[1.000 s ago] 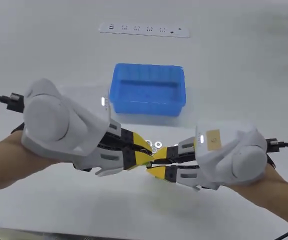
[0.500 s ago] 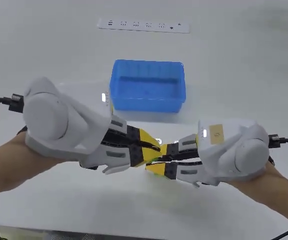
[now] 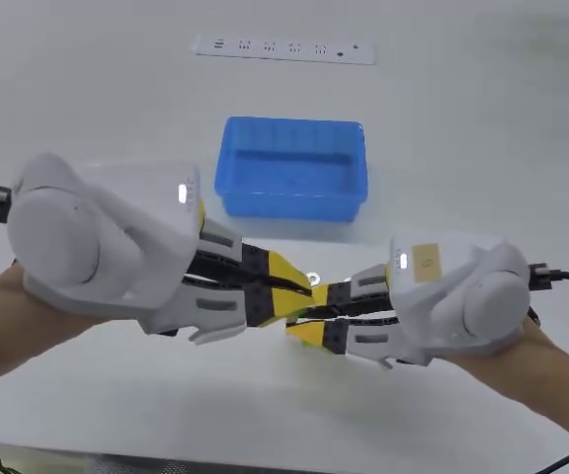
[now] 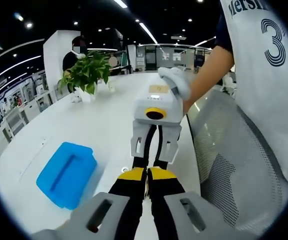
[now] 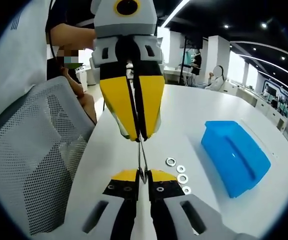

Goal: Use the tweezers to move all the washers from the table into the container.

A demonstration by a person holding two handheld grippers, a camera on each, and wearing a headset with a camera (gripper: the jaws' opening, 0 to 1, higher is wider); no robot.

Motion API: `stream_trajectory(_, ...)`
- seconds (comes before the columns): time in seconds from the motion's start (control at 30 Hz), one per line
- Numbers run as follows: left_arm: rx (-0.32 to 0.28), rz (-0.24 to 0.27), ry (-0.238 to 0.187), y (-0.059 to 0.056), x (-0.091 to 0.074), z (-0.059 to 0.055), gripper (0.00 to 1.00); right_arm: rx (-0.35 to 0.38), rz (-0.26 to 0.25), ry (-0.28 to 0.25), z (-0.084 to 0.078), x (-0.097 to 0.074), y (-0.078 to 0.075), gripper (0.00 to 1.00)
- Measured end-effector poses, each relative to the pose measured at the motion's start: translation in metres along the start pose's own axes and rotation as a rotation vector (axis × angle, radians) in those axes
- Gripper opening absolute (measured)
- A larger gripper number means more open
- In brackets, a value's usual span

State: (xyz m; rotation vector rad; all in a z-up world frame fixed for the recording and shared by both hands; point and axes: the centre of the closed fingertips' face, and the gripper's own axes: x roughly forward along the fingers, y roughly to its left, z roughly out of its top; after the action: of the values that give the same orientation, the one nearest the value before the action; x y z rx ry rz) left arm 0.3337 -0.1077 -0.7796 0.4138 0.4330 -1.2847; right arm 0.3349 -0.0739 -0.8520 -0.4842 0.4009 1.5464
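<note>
My left gripper [image 5: 136, 136] and right gripper [image 5: 142, 176] meet tip to tip, both jaws pinched shut on the thin steel tweezers [image 5: 140, 157], apparently to settle a working hold, while four small silver ring washers [image 5: 182, 178] lie on the white table [image 5: 184, 115] near the blue plastic container [image 5: 236, 152].

White table [image 3: 482, 148], blue container [image 3: 291, 168], four washers [image 5: 182, 178] near it, power strip [image 3: 284, 47] beyond

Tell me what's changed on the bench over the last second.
The left gripper pushed its jaws further toward the right gripper, so the tips now overlap and cover all but one of the washers in the head view. The tweezers run between both sets of jaws; whether the hold changed, I cannot tell. The right gripper, blue container and power strip hardly moved.
</note>
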Motion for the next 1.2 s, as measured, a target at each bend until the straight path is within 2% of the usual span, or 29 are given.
stream_trajectory(0.17, 0.004, 0.004, -0.012, 0.002, -0.002, -0.001, 0.06, 0.015, -0.007, 0.002, 0.0, 0.001, -0.001, 0.09)
stream_trajectory(0.3, -0.001, -0.012, -0.029, 0.003, -0.001, 0.0, 0.06, 0.002, -0.012, 0.018, -0.001, 0.002, -0.003, 0.11)
stream_trajectory(0.5, 0.005, -0.013, -0.028, 0.004, -0.002, 0.0, 0.06, 0.022, -0.005, -0.003, 0.004, 0.004, -0.004, 0.13)
stream_trajectory(0.63, 0.0, -0.014, -0.027, 0.006, -0.003, -0.001, 0.06, -0.003, 0.004, -0.003, 0.007, 0.008, -0.004, 0.12)
stream_trajectory(0.77, -0.026, -0.006, -0.016, 0.011, -0.006, -0.006, 0.06, -0.025, 0.006, 0.009, 0.007, 0.01, -0.004, 0.1)
stream_trajectory(0.87, -0.002, 0.0, 0.046, 0.011, -0.007, -0.021, 0.1, -0.028, 0.006, 0.01, 0.007, 0.01, -0.004, 0.09)
stream_trajectory(0.93, -0.01, -0.016, 0.026, 0.008, -0.008, -0.019, 0.09, -0.028, 0.007, 0.009, 0.007, 0.01, -0.005, 0.09)
stream_trajectory(0.97, -0.003, -0.006, -0.017, 0.009, -0.009, -0.011, 0.07, -0.028, 0.012, 0.009, 0.007, 0.01, -0.004, 0.09)
stream_trajectory(1.2, 0.008, -0.017, -0.017, 0.009, -0.008, -0.01, 0.06, -0.024, 0.011, 0.007, 0.006, 0.008, -0.004, 0.09)
